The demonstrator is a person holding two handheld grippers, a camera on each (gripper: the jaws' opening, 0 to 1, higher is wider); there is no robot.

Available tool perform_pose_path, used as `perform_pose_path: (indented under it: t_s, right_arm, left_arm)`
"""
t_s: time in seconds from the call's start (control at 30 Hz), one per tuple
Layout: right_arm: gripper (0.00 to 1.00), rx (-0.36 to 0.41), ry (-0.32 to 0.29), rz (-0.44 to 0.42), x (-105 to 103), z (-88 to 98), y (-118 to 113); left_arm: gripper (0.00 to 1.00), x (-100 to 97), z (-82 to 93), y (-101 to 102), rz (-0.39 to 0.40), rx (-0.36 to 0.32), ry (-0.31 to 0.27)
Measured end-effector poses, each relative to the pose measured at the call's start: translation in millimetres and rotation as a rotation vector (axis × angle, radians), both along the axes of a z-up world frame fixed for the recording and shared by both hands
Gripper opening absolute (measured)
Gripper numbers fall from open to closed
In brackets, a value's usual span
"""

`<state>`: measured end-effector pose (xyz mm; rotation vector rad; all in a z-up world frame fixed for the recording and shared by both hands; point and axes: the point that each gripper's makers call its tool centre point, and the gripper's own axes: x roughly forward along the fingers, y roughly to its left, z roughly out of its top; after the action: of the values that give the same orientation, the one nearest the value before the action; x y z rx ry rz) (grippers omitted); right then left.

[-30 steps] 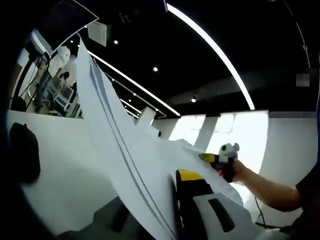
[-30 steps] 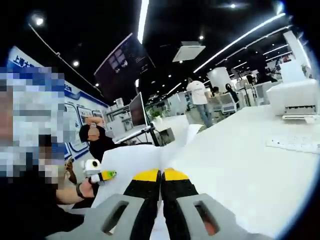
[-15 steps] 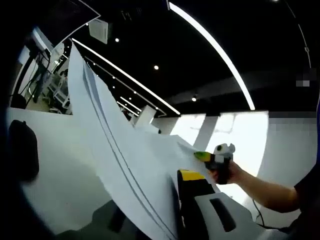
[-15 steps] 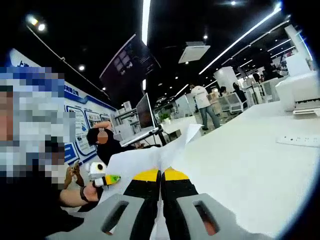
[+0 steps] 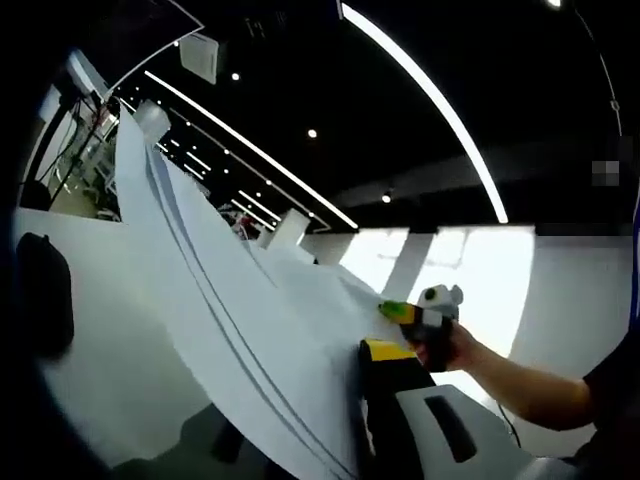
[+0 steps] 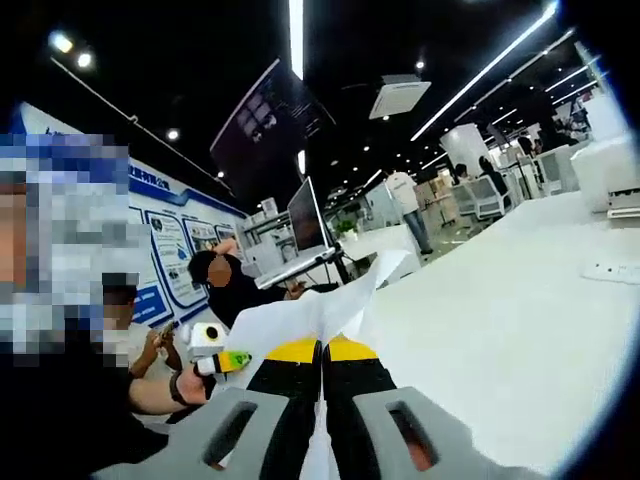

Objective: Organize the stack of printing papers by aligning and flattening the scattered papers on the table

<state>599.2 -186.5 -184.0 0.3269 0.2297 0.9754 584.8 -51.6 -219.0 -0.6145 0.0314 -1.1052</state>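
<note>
My stack of white printing papers (image 5: pixel 250 340) is lifted off the white table (image 6: pixel 500 330), edges fanned and uneven, rising toward eleven o'clock in the left gripper view; its far corner curls.

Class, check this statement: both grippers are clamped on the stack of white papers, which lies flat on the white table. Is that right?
Not quite. The papers do not lie flat: the left gripper view shows them lifted off the table and sloping upward. The rest holds: the right gripper is shut on the papers, and the left gripper grips their edge too.
</note>
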Motion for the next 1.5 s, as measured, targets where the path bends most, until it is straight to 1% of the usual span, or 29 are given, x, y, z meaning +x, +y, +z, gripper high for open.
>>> perform_pose_path:
  t_s: [0.1,0.2,0.27,0.33,0.47,0.6,0.63,0.77,0.9,1.03,1.2,1.33,1.4,1.43,1.47,1.5]
  right_arm:
    - [0.00,-0.020,0.000,0.009,0.5,-3.7,-0.8]
    - [0.00,-0.022,0.009,0.029,0.5,-4.4,-3.1]
    - [0.00,-0.046,0.002,0.055,-6.5,-5.7,3.4]
    - [0.00,-0.069,-0.015,0.078,-8.9,-5.9,8.9]
    - [0.00,-0.115,-0.021,0.109,-8.2,-9.1,19.0]
    - [0.00,-0.187,-0.050,0.146,-7.7,-14.8,29.8]
    - [0.00,-0.193,-0.048,0.149,-7.1,-15.4,32.5]
    - [0.00,-0.195,-0.047,0.174,-12.5,-14.9,47.3]
    - [0.00,-0.189,-0.052,0.191,-12.7,-14.1,58.7]
    - [0.00,-0.201,-0.048,0.191,-10.1,-17.2,67.7]
    - [0.00,-0.213,-0.042,0.180,-2.9,-20.4,72.9]
    - [0.00,-0.196,-0.023,0.167,-0.9,-20.6,73.2]
    - [0.00,-0.185,-0.001,0.156,-1.3,-20.9,73.0]
    - [0.00,-0.183,0.022,0.140,-2.4,-20.8,72.3]
    - [0.00,-0.184,0.019,0.141,-5.0,-18.9,73.1]
    - [0.00,-0.187,-0.007,0.138,-7.5,-15.6,74.3]
  left_arm:
    - [0.19,-0.2,0.3,0.1,-0.003,-0.002,-0.001]
    - [0.19,-0.2,0.5,-0.1,-0.007,-0.005,0.003]
    - [0.20,-0.5,0.7,-0.4,-0.009,-0.006,0.004]
    - [0.21,-0.6,0.6,-0.9,-0.011,-0.006,0.007]
    - [0.23,-1.4,0.6,-1.7,-0.018,-0.008,0.012]
    - [0.24,-1.6,0.9,-1.9,-0.020,-0.012,0.016]
    - [0.25,-1.7,1.1,-2.0,-0.020,-0.015,0.017]
    - [0.26,-2.8,1.3,-2.7,-0.026,-0.016,0.015]
    - [0.26,-4.0,1.3,-3.5,-0.029,-0.013,0.008]
    - [0.25,-5.4,0.3,-4.6,-0.032,0.000,-0.004]
    - [0.24,-6.2,-1.7,-6.1,-0.027,0.028,-0.029]
    - [0.21,-5.1,-2.4,-5.9,-0.014,0.038,-0.038]
    - [0.20,-4.5,-2.7,-5.9,-0.003,0.047,-0.048]
    - [0.19,-4.6,-2.8,-6.2,-0.002,0.050,-0.053]
    - [0.18,-5.1,-2.9,-6.6,-0.003,0.053,-0.057]
    - [0.17,-5.6,-3.0,-6.7,-0.004,0.057,-0.063]
